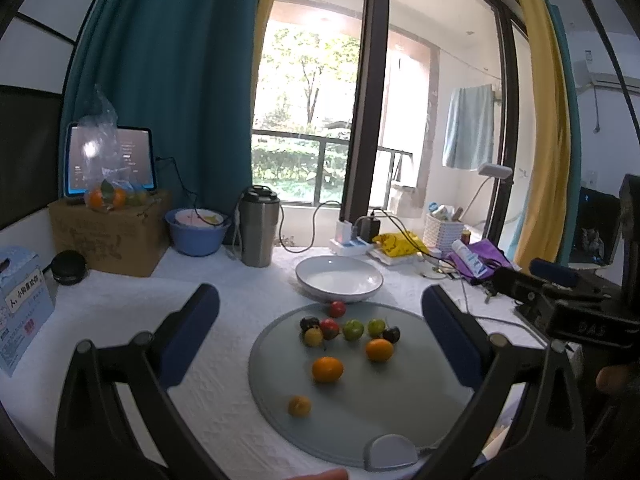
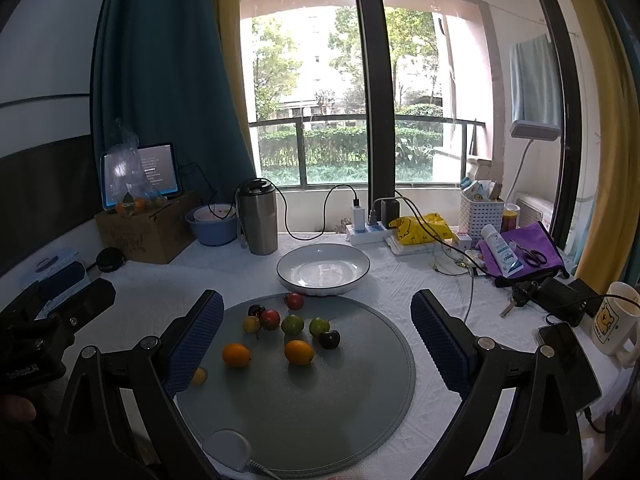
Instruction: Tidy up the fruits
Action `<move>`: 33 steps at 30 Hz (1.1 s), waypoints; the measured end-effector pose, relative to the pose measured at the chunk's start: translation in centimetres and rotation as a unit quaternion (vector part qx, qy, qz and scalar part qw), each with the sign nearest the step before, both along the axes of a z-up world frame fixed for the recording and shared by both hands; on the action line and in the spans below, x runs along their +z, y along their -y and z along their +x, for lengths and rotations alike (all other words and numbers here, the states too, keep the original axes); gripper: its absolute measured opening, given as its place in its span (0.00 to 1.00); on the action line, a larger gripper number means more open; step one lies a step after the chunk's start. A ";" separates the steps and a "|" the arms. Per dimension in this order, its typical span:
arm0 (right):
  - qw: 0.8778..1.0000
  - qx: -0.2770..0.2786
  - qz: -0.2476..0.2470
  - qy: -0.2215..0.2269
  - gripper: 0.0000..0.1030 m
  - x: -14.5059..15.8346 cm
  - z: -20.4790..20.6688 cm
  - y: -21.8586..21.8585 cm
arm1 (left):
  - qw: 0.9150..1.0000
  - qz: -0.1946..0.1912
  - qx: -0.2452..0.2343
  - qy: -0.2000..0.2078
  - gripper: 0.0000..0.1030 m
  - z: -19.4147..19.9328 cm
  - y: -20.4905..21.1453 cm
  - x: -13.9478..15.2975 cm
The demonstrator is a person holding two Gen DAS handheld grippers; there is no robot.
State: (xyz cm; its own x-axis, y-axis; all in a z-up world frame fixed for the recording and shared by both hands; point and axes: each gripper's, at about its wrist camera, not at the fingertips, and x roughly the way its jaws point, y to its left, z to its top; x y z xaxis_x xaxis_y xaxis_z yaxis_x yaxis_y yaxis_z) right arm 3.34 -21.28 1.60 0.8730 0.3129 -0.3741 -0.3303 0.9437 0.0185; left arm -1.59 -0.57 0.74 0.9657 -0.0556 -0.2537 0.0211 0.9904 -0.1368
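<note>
Several small fruits lie on a round grey mat (image 1: 360,420) (image 2: 320,412): two orange ones (image 1: 327,369) (image 2: 236,355), two green ones (image 1: 353,329) (image 2: 293,324), red, dark and yellow ones. An empty white bowl (image 1: 339,279) (image 2: 323,267) sits just beyond the mat, with a red fruit (image 1: 337,308) (image 2: 294,301) beside it. My left gripper (image 1: 320,332) hovers open above the mat, nothing between its blue pads. My right gripper (image 2: 318,336) is likewise open over the fruits, holding nothing.
A steel tumbler (image 2: 258,218), blue basin (image 2: 214,222), cardboard box (image 2: 146,232) with bagged oranges and a tablet stand at the back left. Power strip (image 2: 370,232), white basket (image 2: 480,212), purple cloth (image 2: 528,248), phone (image 2: 568,360) and mug (image 2: 616,324) crowd the right.
</note>
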 end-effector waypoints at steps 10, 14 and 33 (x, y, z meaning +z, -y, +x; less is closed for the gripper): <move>1.000 0.002 -0.002 -0.007 0.94 -0.5 0.2 -0.2 | 1.000 -0.001 0.001 -0.007 0.99 0.0 -0.1 -0.5; 1.000 0.005 -0.004 -0.017 0.94 -1.1 0.6 -0.5 | 1.000 -0.003 0.003 -0.018 0.99 0.2 -0.3 -1.2; 0.990 0.015 -0.012 -0.139 0.93 -8.3 5.8 -2.3 | 0.986 0.000 -0.028 -0.163 0.83 5.5 -0.3 -9.7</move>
State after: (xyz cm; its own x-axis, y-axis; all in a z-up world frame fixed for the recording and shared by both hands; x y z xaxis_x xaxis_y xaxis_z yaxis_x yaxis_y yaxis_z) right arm 9.10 -18.99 -6.68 0.7252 0.3247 -0.6071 -0.3431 0.9350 0.0902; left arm 3.86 -0.31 -8.94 0.8283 -0.1057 -0.5503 0.0304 0.9891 -0.1443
